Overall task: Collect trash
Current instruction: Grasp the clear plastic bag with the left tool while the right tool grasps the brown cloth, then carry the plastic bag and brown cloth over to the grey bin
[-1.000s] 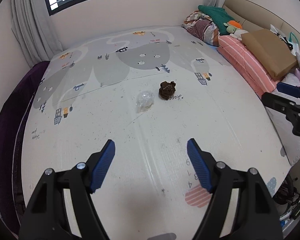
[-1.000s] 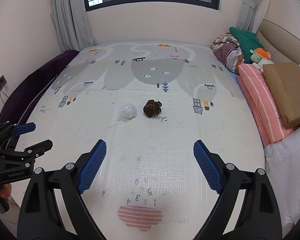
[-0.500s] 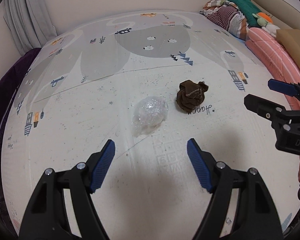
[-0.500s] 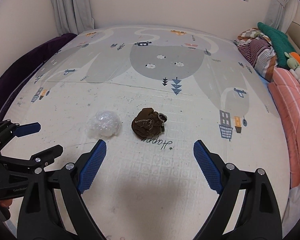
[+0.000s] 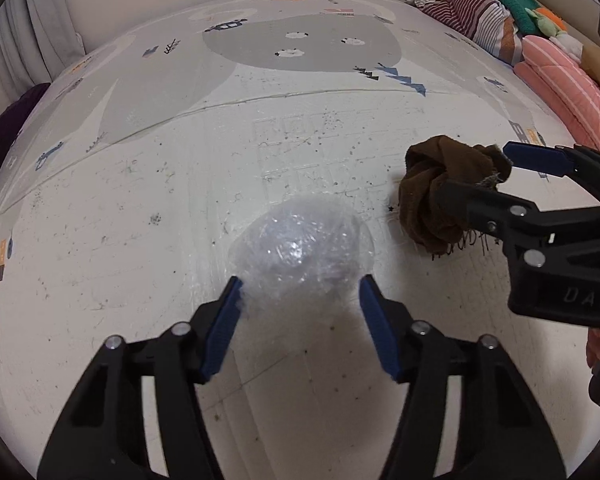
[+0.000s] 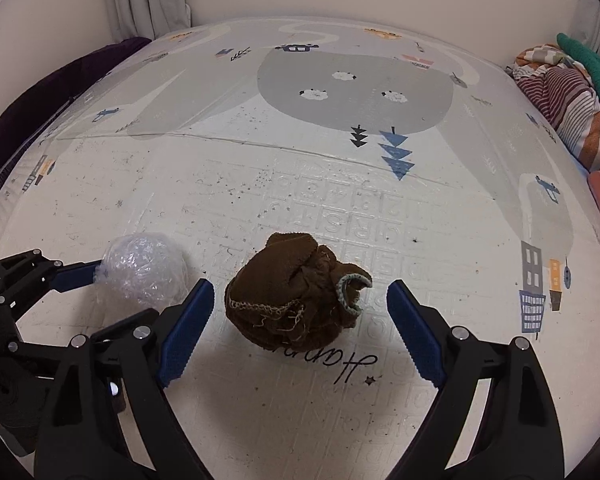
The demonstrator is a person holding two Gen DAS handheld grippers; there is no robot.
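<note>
On the printed foam play mat (image 6: 340,168) lie my two targets side by side. My right gripper (image 6: 300,308) straddles the crumpled brown cloth wad (image 6: 296,304), jaws apart and just narrowing — pads not touching yet. My left gripper (image 5: 300,304) brackets the crinkled clear plastic ball (image 5: 300,248), jaws closing, barely brushing it. I'd centre each bundle deeper, then squeeze gently — the plastic will likely squirt free.
</note>
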